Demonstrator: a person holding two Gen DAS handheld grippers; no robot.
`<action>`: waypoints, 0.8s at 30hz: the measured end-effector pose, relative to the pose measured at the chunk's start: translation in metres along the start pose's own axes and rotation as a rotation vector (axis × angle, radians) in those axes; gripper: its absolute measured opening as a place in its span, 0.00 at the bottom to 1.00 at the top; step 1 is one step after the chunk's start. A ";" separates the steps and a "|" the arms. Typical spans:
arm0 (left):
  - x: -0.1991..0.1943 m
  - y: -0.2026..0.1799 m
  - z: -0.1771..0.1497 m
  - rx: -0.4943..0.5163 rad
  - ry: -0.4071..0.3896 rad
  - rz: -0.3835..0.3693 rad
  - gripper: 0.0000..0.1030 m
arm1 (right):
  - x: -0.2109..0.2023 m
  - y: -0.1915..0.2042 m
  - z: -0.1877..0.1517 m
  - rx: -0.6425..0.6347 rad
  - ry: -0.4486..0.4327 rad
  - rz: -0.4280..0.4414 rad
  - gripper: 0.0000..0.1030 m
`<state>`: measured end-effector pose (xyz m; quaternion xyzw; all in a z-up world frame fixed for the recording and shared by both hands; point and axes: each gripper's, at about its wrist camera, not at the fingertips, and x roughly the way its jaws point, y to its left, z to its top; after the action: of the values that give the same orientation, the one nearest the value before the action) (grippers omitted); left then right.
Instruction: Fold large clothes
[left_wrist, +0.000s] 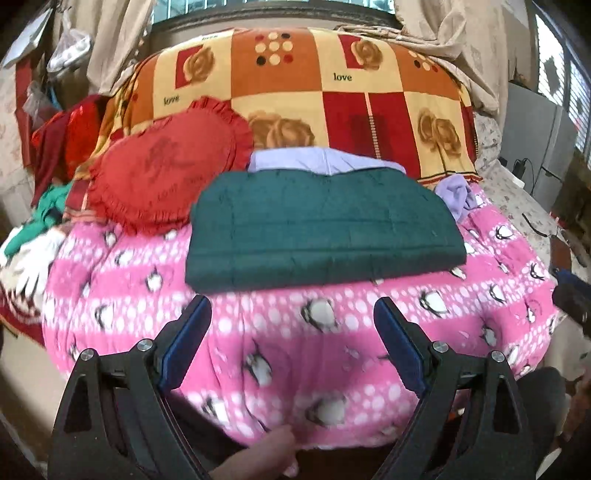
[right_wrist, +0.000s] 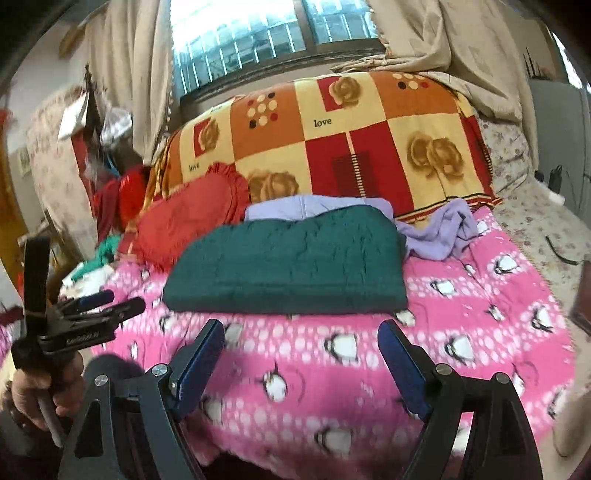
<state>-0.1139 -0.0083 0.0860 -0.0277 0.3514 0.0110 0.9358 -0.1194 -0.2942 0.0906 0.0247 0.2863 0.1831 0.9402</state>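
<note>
Now both grippers, left (left_wrist: 291, 317) and right (right_wrist: 301, 341), are hovering with fingers spread, grasping nothing, while the folded green garment (left_wrist: 321, 225) is lying on the pink blanket (left_wrist: 295, 354) beside a red pillow (left_wrist: 166, 173).

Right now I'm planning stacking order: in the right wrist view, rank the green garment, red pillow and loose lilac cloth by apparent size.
1. Green garment, folded, clearly largest.
2. Red pillow, though the green garment hides its lower right part.
3. Lilac cloth, crumpled, so spread out it could be bigger.
All three lie at a similar distance.
</note>
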 end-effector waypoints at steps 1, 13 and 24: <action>-0.002 -0.005 -0.002 0.002 0.005 0.001 0.87 | -0.007 0.005 -0.003 -0.010 0.001 -0.010 0.81; -0.025 -0.016 0.000 0.004 0.002 0.004 0.87 | -0.038 0.031 -0.002 -0.097 -0.041 -0.055 0.81; -0.026 -0.014 0.002 0.009 -0.004 0.004 0.87 | -0.038 0.035 0.002 -0.110 -0.041 -0.061 0.81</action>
<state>-0.1319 -0.0226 0.1052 -0.0225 0.3494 0.0113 0.9366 -0.1588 -0.2745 0.1176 -0.0321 0.2569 0.1693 0.9510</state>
